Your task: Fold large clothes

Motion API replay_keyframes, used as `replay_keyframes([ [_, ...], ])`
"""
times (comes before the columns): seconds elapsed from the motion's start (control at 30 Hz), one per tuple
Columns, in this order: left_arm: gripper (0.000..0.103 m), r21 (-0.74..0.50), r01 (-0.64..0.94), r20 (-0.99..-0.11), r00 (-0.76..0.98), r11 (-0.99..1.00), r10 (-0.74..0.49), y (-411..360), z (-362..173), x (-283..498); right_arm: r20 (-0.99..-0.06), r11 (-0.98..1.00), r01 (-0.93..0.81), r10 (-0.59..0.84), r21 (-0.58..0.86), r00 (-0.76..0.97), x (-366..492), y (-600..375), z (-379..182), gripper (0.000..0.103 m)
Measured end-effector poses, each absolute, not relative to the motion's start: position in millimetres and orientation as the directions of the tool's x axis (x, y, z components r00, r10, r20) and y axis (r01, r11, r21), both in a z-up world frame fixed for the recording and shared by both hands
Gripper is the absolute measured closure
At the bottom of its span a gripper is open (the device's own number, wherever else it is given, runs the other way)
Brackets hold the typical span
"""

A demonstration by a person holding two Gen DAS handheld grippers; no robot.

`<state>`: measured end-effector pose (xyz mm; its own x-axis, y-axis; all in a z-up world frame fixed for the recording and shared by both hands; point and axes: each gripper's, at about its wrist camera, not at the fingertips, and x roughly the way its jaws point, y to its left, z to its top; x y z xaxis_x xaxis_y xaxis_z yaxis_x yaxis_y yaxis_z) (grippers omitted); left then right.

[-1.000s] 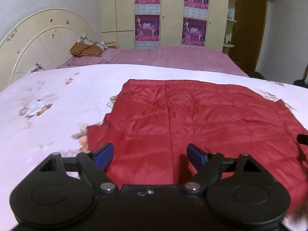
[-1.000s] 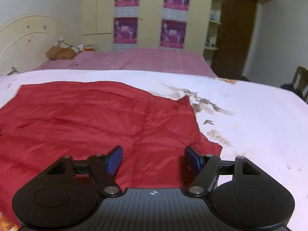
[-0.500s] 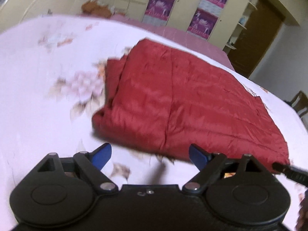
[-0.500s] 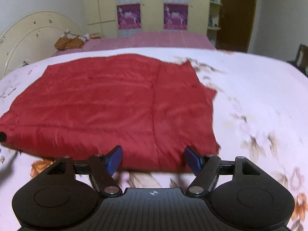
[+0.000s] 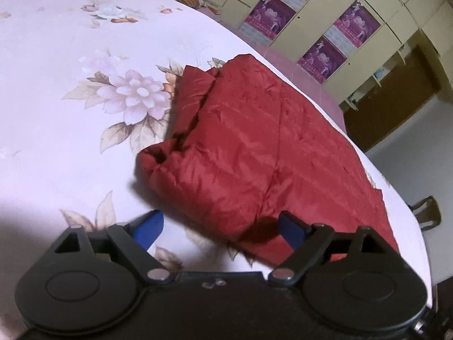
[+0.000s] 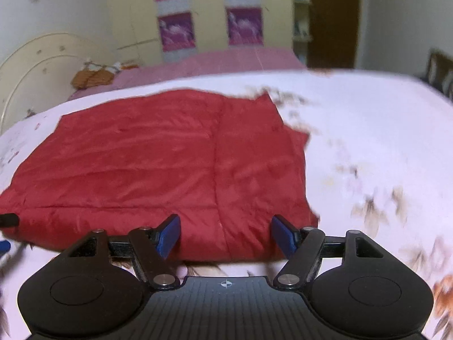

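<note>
- Red quilted garment (image 5: 254,147), folded to a broad rectangle, lying flat on a bed under a pale floral bedspread (image 5: 56,85).
- Seen from the left wrist: near-left corner of the garment bunched and puffy, with a folded layer stepped back along the left edge; near edge running slantwise just ahead of the tool.
- Left tool (image 5: 220,226) spread wide, blue fingers (image 5: 148,228) clear of the cloth on one side, the other finger over the garment's near edge; nothing pinched.
- Wide bare bedspread to the left of the garment, printed with pink flowers and tan leaves.
- Seen from the right wrist: garment (image 6: 158,164) with a straight near edge, a vertical seam right of middle, and a jagged right edge.
- Right tool (image 6: 226,235) spread, both fingers hovering at the near edge, gripping nothing.
- Open bedspread (image 6: 368,141) stretching right of the garment.
- Behind: pink sheet (image 6: 226,59), cream headboard (image 6: 34,65), cupboard doors with purple posters (image 6: 243,25), dark wooden door (image 6: 334,19).
</note>
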<state>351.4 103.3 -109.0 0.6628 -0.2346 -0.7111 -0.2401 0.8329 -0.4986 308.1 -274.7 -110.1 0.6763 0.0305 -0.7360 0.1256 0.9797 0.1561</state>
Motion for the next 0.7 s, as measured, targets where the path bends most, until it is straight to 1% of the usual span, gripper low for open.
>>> replay_keyframes([
  [0.07, 0.017, -0.516, -0.249, -0.698, 0.676, 0.82, -0.234, 106.3, -111.3, 354.6, -0.74, 0.979, 0.155, -0.004, 0.135, 0.672, 303.3, -282.2, -113.0, 0.033],
  [0.13, 0.026, -0.531, -0.26, -0.687, 0.688, 0.806, -0.231, 109.5, -113.0, 358.3, -0.739, 0.976, 0.187, -0.041, 0.116, 0.672, 302.2, -291.3, -113.8, 0.033],
  [0.17, 0.028, -0.54, -0.268, -0.682, 0.694, 0.798, -0.229, 111.3, -114.3, 359.5, -0.745, 0.972, 0.204, -0.05, 0.117, 0.665, 303.3, -295.7, -114.9, 0.033],
  [0.2, 0.032, -0.548, -0.278, -0.678, 0.7, 0.789, -0.225, 113.0, -115.4, 360.6, -0.753, 0.967, 0.217, -0.043, 0.134, 0.656, 304.5, -301.3, -115.8, 0.033],
  [0.3, 0.041, -0.556, -0.286, -0.673, 0.706, 0.781, -0.22, 114.2, -116.3, 362.3, -0.769, 0.936, 0.248, 0.034, 0.248, 0.639, 299.4, -312.9, -116.9, 0.033],
  [0.4, 0.048, -0.558, -0.284, -0.666, 0.713, 0.78, -0.217, 112.9, -117.7, 362.7, -0.765, 0.883, 0.264, 0.147, 0.387, 0.627, 296.4, -318.5, -123.1, 0.033],
  [0.43, 0.054, -0.564, -0.286, -0.664, 0.714, 0.775, -0.221, 112.8, -118.4, 363.3, -0.758, 0.861, 0.27, 0.183, 0.43, 0.626, 298.0, -318.9, -125.8, 0.033],
  [0.47, 0.058, -0.573, -0.283, -0.663, 0.712, 0.769, -0.231, 112.7, -119.3, 363.6, -0.752, 0.849, 0.272, 0.199, 0.452, 0.628, 300.7, -317.6, -127.0, 0.033],
  [0.5, 0.064, -0.581, -0.281, -0.663, 0.708, 0.764, -0.243, 111.8, -120.4, 364.4, -0.743, 0.841, 0.274, 0.206, 0.467, 0.637, 303.3, -316.9, -128.0, 0.033],
  [0.53, 0.068, -0.586, -0.278, -0.663, 0.705, 0.761, -0.252, 110.7, -121.3, 365.6, -0.732, 0.829, 0.276, 0.215, 0.487, 0.647, 306.6, -317.0, -128.5, 0.033],
  [0.6, 0.07, -0.587, -0.283, -0.663, 0.706, 0.759, -0.25, 109.3, -122.5, 366.5, -0.711, 0.799, 0.287, 0.231, 0.528, 0.664, 313.9, -318.0, -128.7, 0.033],
  [0.67, 0.072, -0.599, -0.288, -0.658, 0.709, 0.747, -0.255, 110.4, -124.2, 367.5, -0.7, 0.791, 0.287, 0.233, 0.54, 0.675, 322.5, -316.7, -130.8, 0.034],
  [0.7, 0.074, -0.603, -0.288, -0.655, 0.711, 0.744, -0.256, 110.9, -124.6, 367.7, -0.694, 0.788, 0.286, 0.231, 0.545, 0.682, 325.8, -316.1, -131.5, 0.053],
])
